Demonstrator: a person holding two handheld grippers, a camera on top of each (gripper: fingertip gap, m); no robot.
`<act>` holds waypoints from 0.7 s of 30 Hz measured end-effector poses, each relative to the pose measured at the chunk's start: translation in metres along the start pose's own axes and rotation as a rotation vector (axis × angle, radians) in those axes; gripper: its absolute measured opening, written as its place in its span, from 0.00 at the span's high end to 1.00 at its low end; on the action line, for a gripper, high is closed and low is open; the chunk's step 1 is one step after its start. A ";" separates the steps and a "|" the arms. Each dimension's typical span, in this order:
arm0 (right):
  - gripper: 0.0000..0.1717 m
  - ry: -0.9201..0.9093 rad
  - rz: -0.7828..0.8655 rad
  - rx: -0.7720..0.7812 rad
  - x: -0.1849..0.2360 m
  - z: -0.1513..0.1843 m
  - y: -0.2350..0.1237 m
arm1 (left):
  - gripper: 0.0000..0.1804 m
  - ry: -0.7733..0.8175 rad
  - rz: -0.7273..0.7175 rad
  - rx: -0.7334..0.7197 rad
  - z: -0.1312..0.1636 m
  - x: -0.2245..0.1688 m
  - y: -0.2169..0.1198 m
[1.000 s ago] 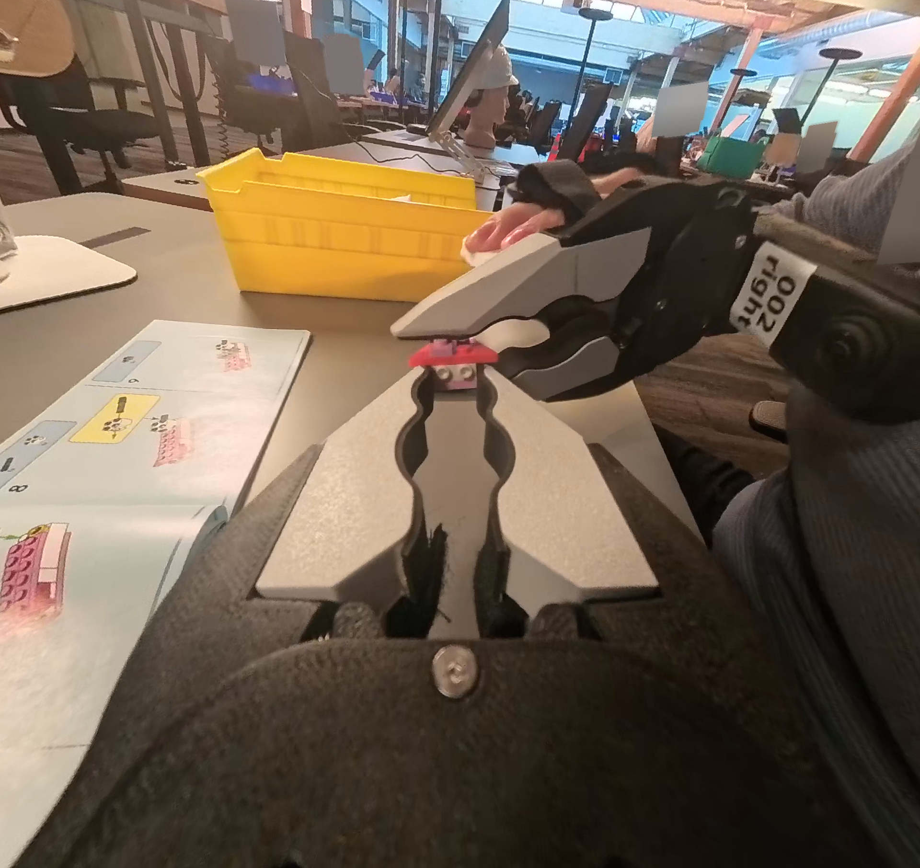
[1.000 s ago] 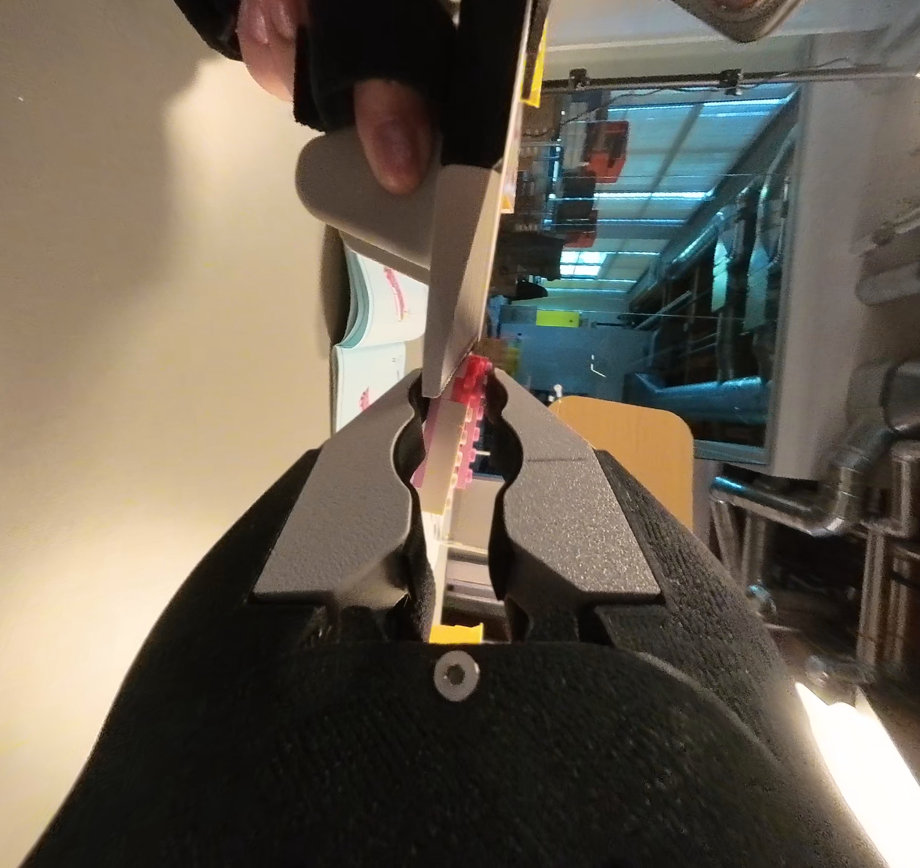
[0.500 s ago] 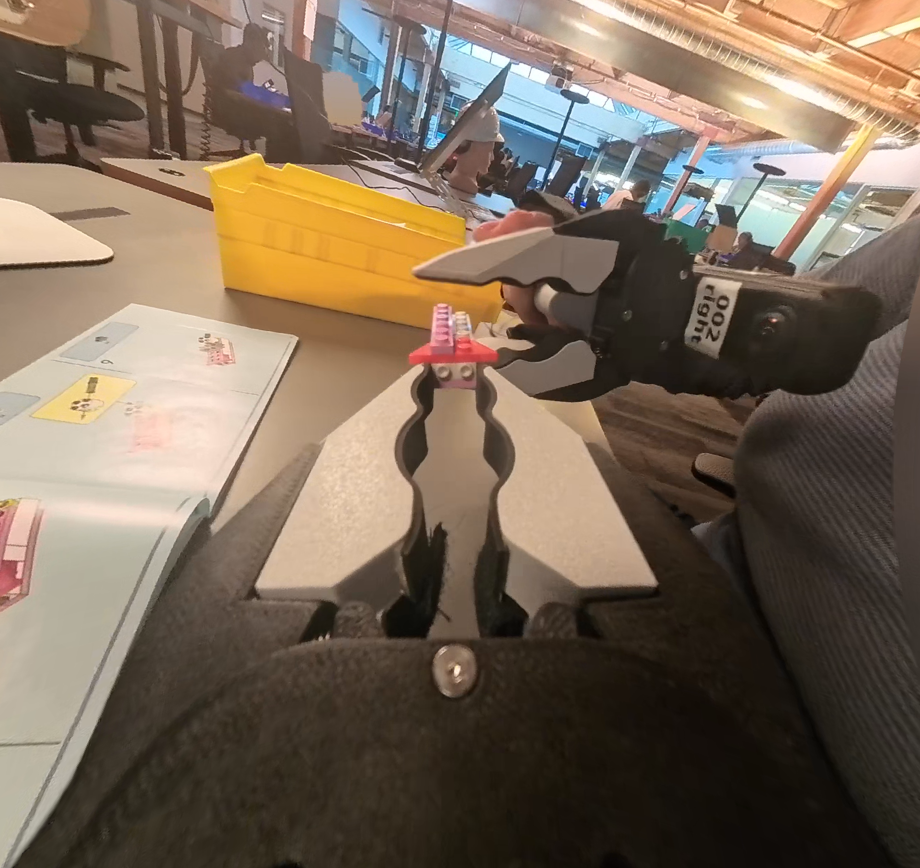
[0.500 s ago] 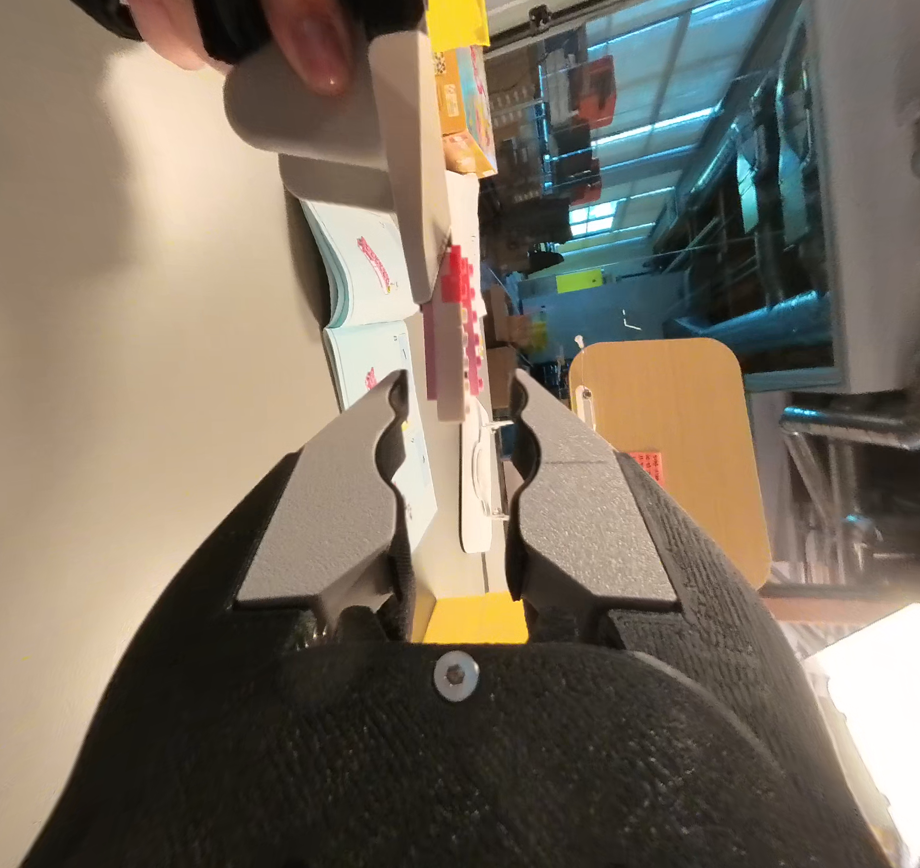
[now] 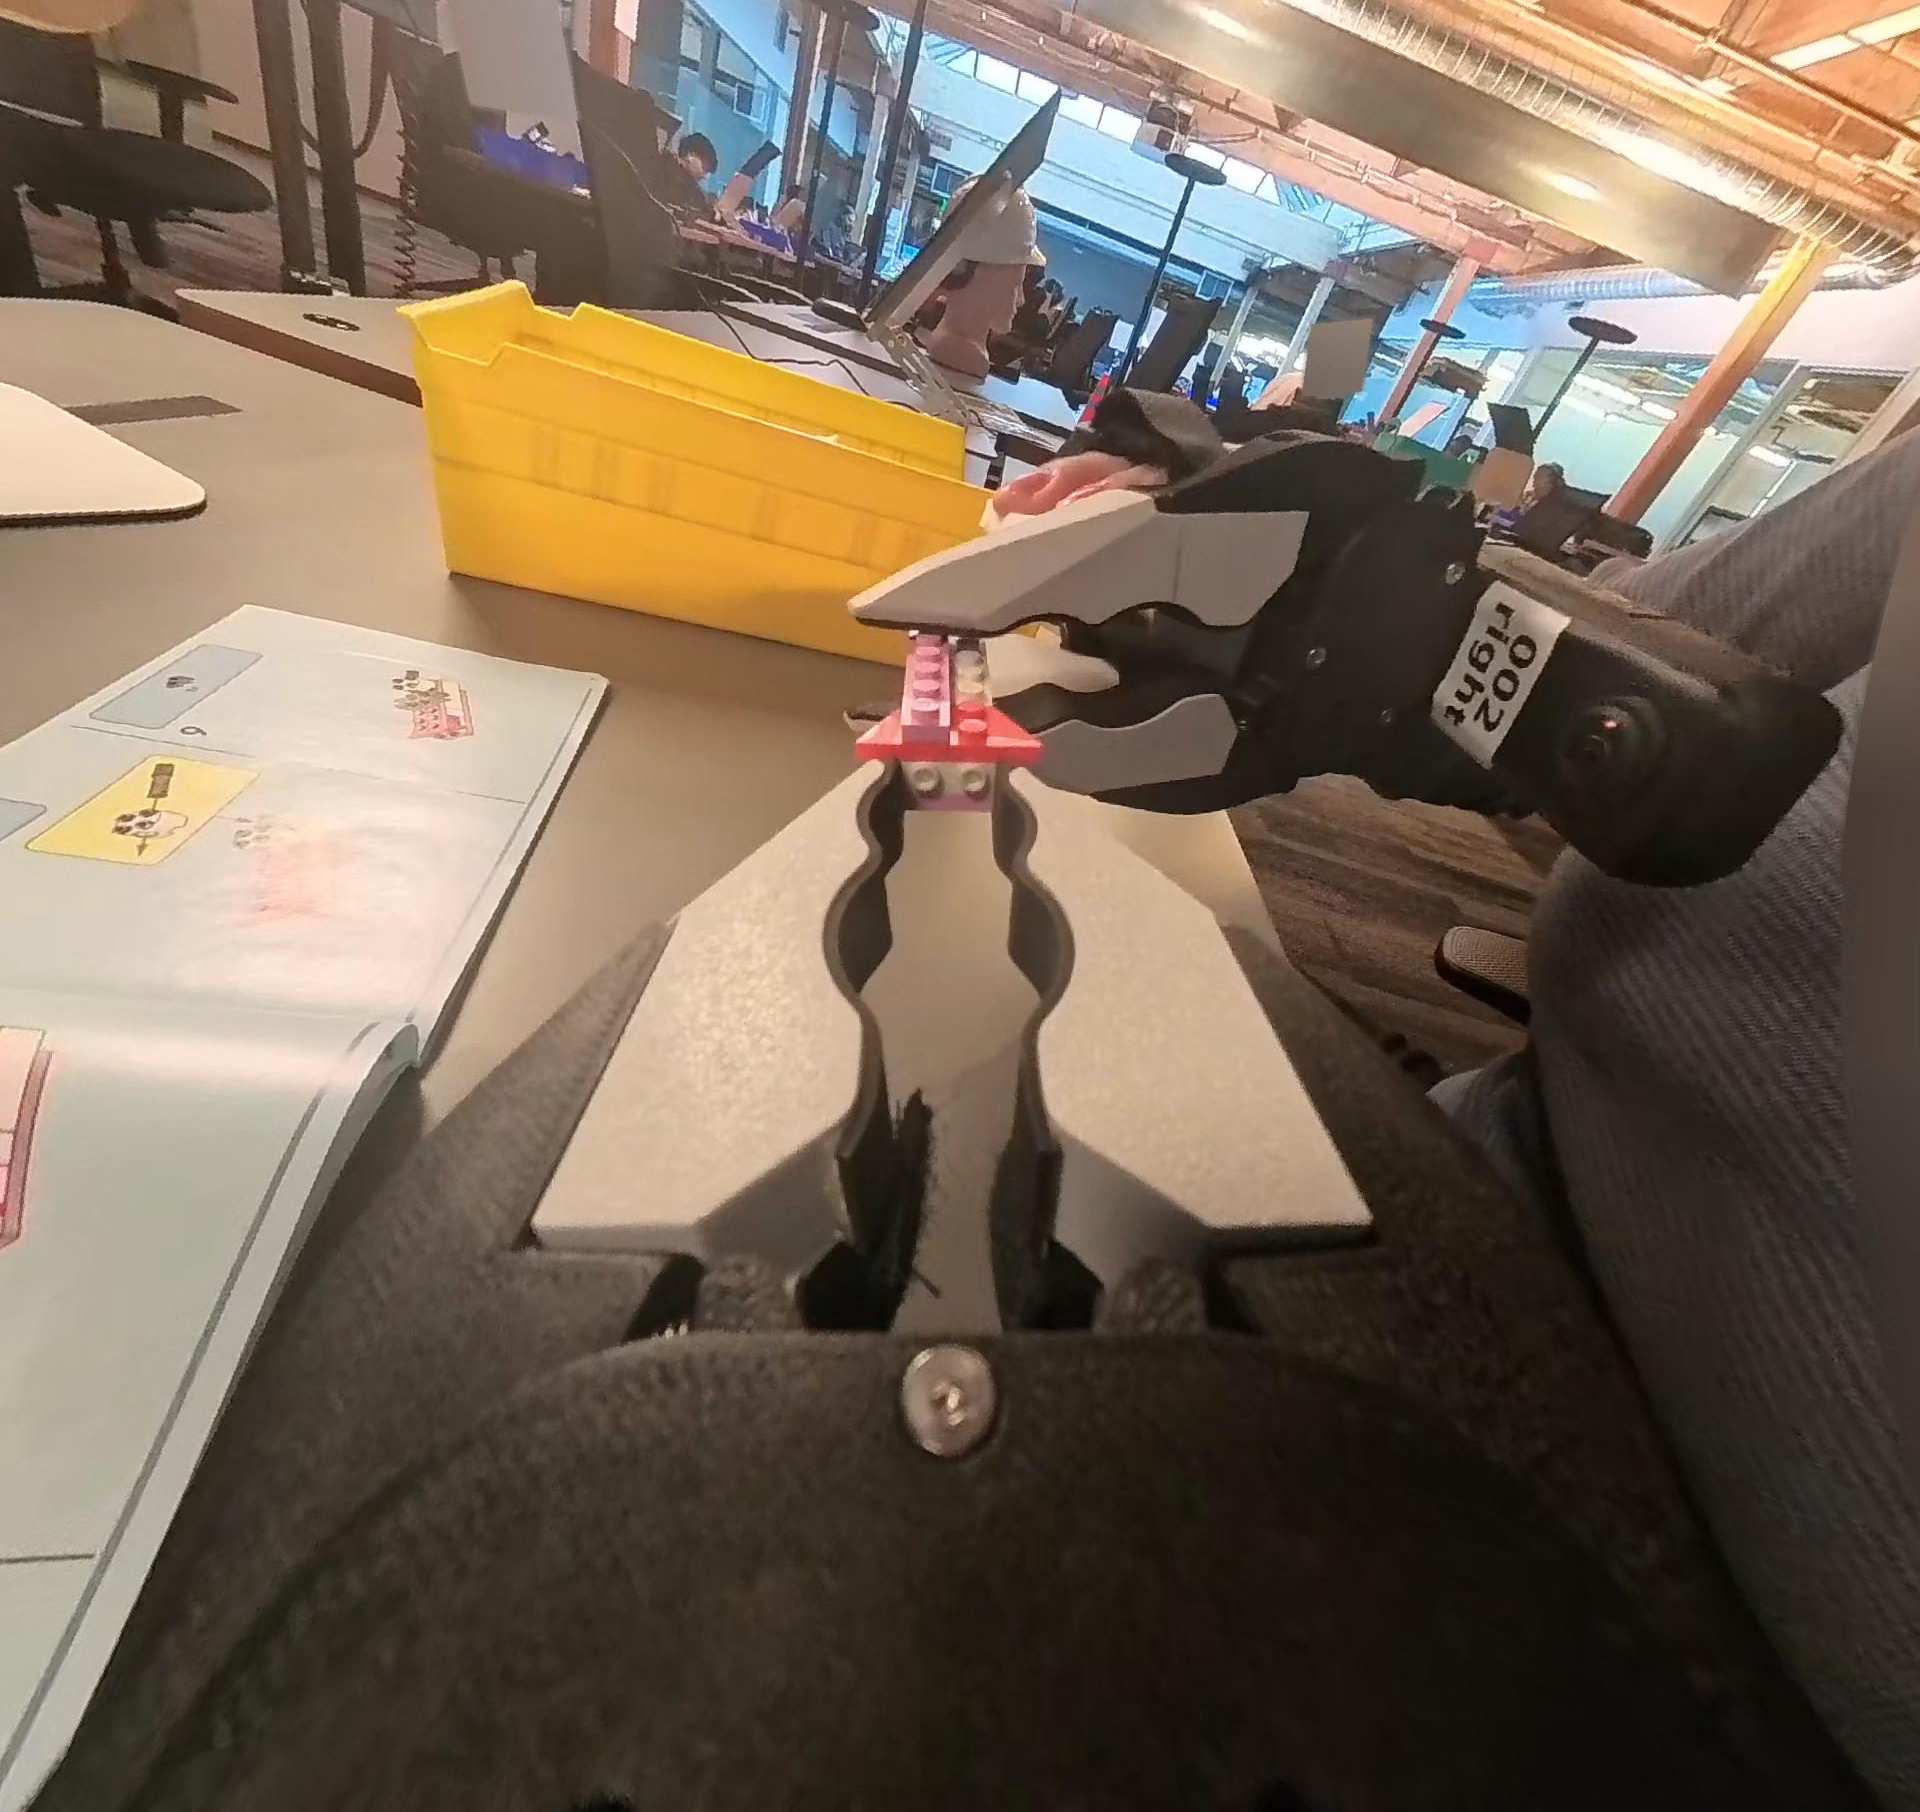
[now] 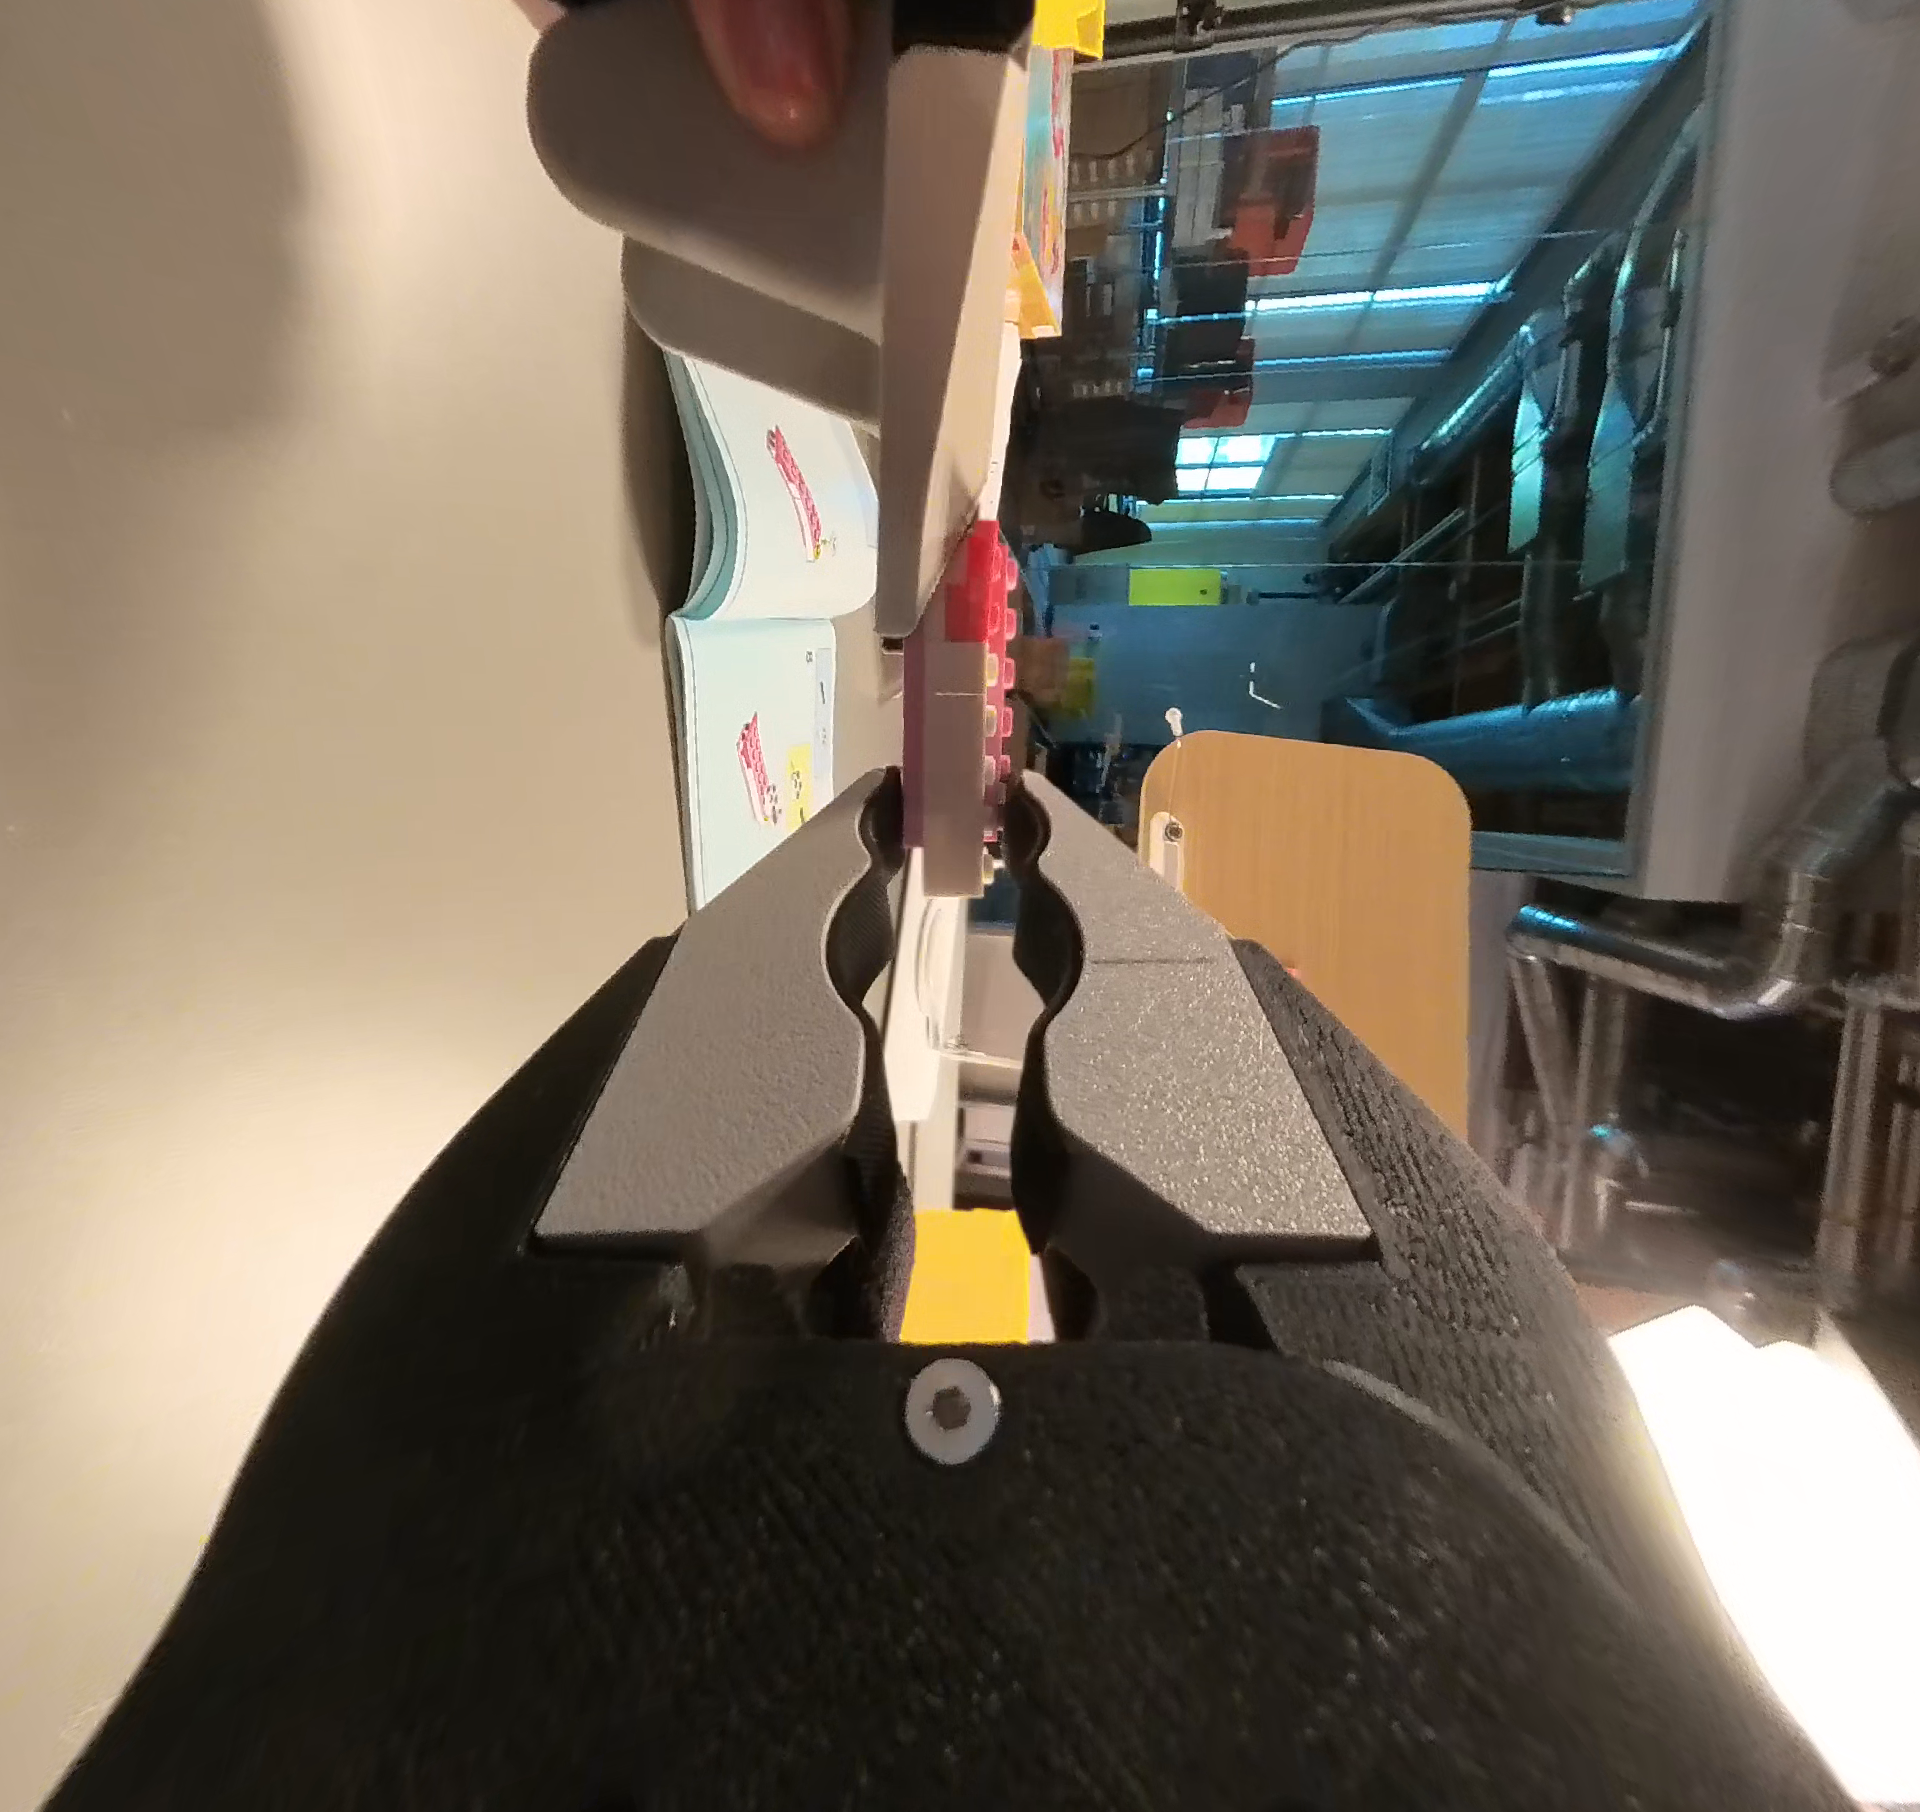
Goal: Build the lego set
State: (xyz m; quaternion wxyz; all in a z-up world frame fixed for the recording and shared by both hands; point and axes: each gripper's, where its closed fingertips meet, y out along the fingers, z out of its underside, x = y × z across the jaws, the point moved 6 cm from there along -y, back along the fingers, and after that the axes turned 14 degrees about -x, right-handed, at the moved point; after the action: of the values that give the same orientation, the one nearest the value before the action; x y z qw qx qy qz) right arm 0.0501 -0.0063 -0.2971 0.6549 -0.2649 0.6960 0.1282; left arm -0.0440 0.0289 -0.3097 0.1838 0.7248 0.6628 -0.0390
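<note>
Left wrist view: left gripper (image 5: 951, 794) nearly closed, fingertips clamped on near end of pink-and-red brick assembly (image 5: 943, 713), held above grey table (image 5: 312, 526). Right gripper (image 5: 940, 676) pinched assembly's far end from right. Yellow bin (image 5: 665, 505) behind, open instruction booklet (image 5: 239, 827) at left.

Right wrist view: right gripper (image 6: 951, 806) narrowly open, both fingers pressed on brick assembly; left gripper's finger (image 6: 935, 412) held other end.

Two tools (image 5: 951, 791) (image 6: 956, 806), one brick assembly (image 5: 948, 713), one bin (image 5: 665, 505).
</note>
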 end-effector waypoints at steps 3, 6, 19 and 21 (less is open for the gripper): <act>0.90 0.137 -0.014 -0.015 0.000 0.003 0.003 | 0.91 -0.025 -0.011 -0.003 -0.001 0.002 0.000; 0.78 0.120 -0.009 0.003 0.001 -0.002 0.007 | 0.91 -0.061 -0.032 0.014 0.001 0.006 -0.001; 0.90 0.066 -0.015 0.034 0.009 -0.004 0.015 | 0.91 -0.073 -0.042 0.048 0.007 0.007 0.000; 0.90 0.063 -0.008 0.018 0.010 -0.003 0.015 | 0.91 -0.071 -0.044 0.048 0.007 0.007 0.000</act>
State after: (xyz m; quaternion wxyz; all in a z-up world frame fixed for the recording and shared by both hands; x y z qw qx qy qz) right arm 0.0397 0.0031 -0.3088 0.6357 -0.2656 0.7162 0.1110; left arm -0.0417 0.0335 -0.3178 0.1887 0.7125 0.6705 -0.0846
